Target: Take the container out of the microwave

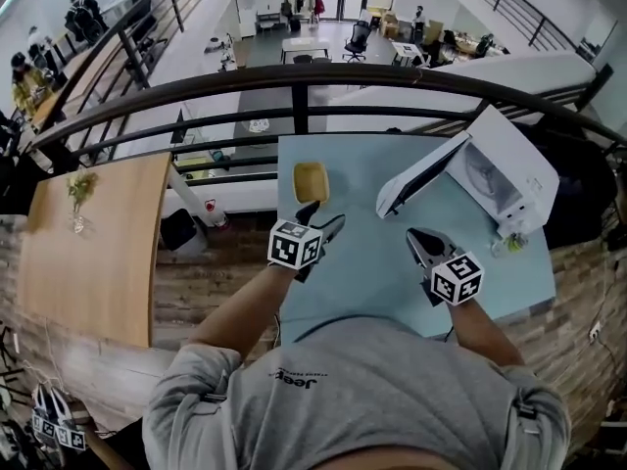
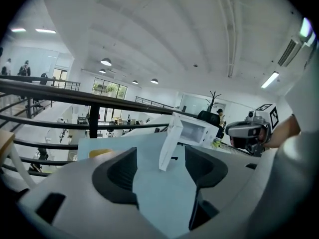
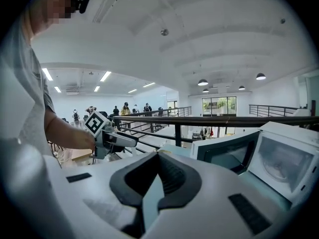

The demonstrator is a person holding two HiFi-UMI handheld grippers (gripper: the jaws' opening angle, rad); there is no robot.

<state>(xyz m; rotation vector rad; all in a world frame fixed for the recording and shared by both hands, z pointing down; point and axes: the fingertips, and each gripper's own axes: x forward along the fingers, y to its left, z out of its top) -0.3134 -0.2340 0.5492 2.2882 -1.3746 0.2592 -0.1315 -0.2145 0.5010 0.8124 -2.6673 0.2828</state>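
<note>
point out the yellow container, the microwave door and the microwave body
yellow container (image 1: 311,181), head view, its inner floor
microwave door (image 1: 421,182), head view, middle of the open door
microwave (image 1: 522,157), head view, white top of the casing

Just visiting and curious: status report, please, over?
Left gripper open, empty; right gripper shut, empty. Yellow container out, on the table. Microwave door open, nothing in the way.

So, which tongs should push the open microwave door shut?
Left, probably: the left tongs face the door's outer side, open and empty. The right tongs sit on its inner side and would have to go round.
</note>
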